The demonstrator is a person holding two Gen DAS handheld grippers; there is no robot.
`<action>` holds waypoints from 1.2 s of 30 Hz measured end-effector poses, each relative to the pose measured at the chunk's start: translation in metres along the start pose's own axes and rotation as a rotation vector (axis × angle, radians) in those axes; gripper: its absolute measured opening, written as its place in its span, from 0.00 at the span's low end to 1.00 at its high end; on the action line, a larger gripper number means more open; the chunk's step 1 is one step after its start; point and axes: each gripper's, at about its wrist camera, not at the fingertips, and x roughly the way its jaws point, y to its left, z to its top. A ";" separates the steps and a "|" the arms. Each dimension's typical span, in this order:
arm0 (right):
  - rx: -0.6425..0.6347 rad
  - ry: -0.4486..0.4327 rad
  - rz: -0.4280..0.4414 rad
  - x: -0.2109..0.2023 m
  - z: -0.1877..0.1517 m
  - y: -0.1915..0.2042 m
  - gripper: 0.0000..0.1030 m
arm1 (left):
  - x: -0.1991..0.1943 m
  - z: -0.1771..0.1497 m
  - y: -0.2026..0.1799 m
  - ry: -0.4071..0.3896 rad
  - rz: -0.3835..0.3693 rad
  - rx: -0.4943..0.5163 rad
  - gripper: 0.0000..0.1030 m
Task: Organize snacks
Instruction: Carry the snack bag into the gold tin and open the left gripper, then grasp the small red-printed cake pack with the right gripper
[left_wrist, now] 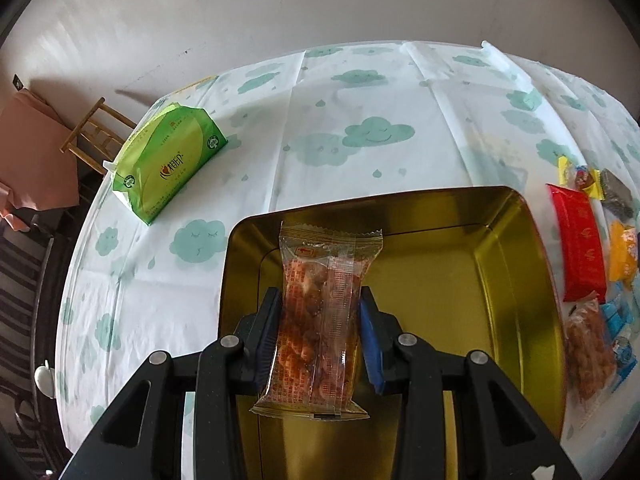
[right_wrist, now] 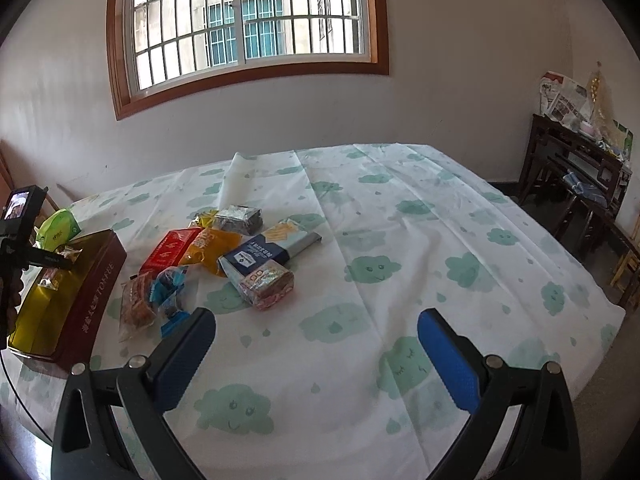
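Holding a clear-wrapped snack packet (left_wrist: pixel 320 320) over the gold-lined tin (left_wrist: pixel 516 280), left gripper (left_wrist: pixel 320 320) clamped on its middle, both pads pressing the wrapper. Packet upright between the pads, lower edge hanging above the tin floor, not yet set down. Tin interior bare otherwise, as far as the left wrist view shows; likely the first item going in.

Right gripper (right_wrist: pixel 316 356) spread wide, nothing between the pads, hovering above the cloud-print tablecloth (right_wrist: pixel 400 220) on the tabletop, near the snack pile.

Remaining pile just beside the tin: red packet (right_wrist: pixel 170 254), orange-yellow packet (right_wrist: pixel 208 250), silver foil packet (right_wrist: pixel 238 218), dark blue box (right_wrist: pixel 256 258), iridescent wrapped block (right_wrist: pixel 268 284), brown snack packet (right_wrist: pixel 136 308), blue-wrapped sweets (right_wrist: pixel 170 292). All loose, overlapping, unsorted.

Green tissue pack (left_wrist: pixel 168 160) well apart on the far left of the tabletop, probably not part of the job.

Progress judged early: one packet about to go in, bulk of the pile untouched. Tin lid not seen.
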 end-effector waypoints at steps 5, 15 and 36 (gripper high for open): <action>0.012 0.042 0.031 0.028 0.009 -0.001 1.00 | 0.011 0.000 0.003 0.019 0.000 -0.006 0.33; -0.047 0.110 0.103 0.079 0.023 0.011 1.00 | 0.004 -0.005 0.008 -0.019 -0.033 -0.026 0.56; -0.448 0.284 0.358 0.165 0.031 0.035 0.60 | -0.145 -0.077 -0.010 -0.271 -0.152 -0.034 0.84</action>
